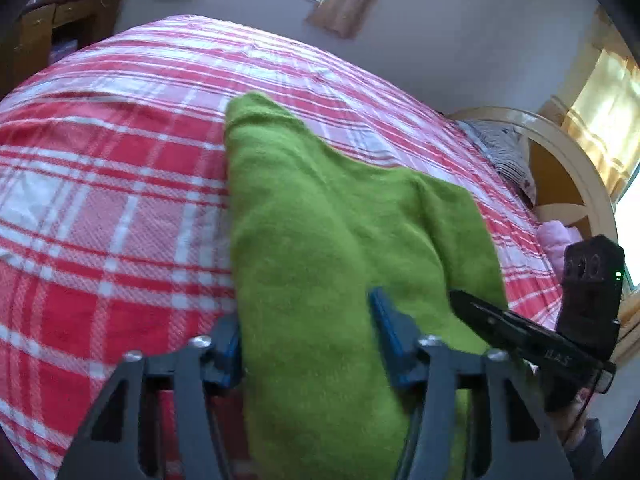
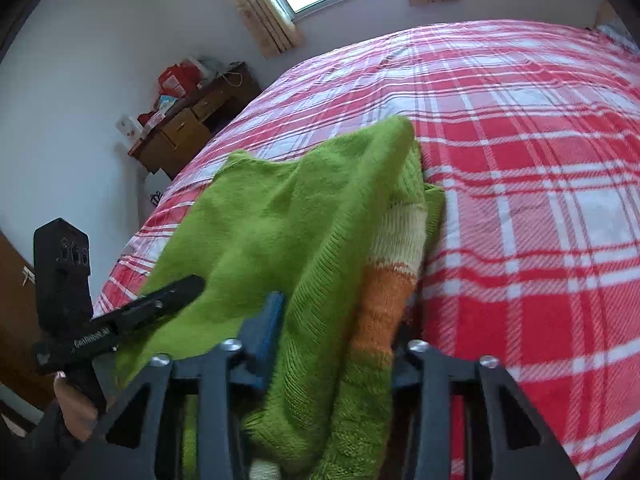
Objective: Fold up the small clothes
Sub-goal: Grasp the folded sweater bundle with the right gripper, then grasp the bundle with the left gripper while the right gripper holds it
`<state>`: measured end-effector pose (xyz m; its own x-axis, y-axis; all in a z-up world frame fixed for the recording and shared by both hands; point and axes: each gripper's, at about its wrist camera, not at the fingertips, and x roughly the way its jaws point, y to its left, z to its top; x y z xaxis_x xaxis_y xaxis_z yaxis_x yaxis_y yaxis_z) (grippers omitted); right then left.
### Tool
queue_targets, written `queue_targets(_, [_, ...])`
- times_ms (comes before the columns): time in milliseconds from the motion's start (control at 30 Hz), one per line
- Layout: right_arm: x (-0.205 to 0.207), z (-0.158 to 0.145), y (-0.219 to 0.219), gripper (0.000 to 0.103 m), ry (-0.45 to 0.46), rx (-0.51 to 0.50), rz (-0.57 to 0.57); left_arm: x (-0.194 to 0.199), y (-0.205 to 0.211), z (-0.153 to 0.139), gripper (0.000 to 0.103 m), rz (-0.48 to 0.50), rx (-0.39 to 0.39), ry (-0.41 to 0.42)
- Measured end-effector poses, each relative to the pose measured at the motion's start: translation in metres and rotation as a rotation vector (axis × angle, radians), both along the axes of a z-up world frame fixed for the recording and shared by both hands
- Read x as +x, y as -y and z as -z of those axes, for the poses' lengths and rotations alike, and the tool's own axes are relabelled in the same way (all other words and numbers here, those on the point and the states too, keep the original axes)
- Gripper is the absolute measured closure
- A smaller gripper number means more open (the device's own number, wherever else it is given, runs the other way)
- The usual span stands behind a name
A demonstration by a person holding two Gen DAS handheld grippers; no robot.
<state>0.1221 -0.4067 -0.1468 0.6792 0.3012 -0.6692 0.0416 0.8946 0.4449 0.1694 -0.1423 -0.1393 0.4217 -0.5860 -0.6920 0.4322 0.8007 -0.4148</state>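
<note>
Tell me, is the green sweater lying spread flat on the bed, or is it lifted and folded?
Lifted and partly folded: the green sweater hangs doubled between the left gripper and right gripper, above the plaid bedcover.

Fuzzy green knit sweater (image 1: 320,216) with cream and orange stripes, bunched, draped on the bed.

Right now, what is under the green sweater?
The green sweater lies on the red plaid bedcover, which shows all around it. Whatever lies directly beneath it is covered, so I cannot tell.
</note>
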Motion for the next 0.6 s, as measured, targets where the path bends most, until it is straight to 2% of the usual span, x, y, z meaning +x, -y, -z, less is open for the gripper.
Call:
queue_targets(133, [-0.021, -0.003, 0.006, 0.071, -0.02, 0.143, 0.039, -0.009, -0.002, -0.008, 0.055, 0.015, 0.026, -0.032])
queue_targets(200, [-0.041, -0.006, 0.005, 0.072, -0.032, 0.179, 0.032, -0.022, -0.006, -0.012, 0.056, 0.049, 0.035, -0.059])
queue_targets(400, [-0.112, -0.009, -0.012, 0.072, -0.085, 0.194, -0.034, -0.096, -0.025, -0.017, 0.056, 0.131, 0.083, -0.111])
queue_targets(500, [-0.151, -0.01, -0.026, 0.072, -0.103, 0.169, -0.07, -0.129, -0.031, -0.019, 0.056, 0.149, 0.105, -0.137])
queue_targets(600, [-0.178, -0.011, -0.039, 0.072, -0.094, 0.11, -0.062, -0.146, -0.031, -0.021, 0.048, 0.154, 0.152, -0.127])
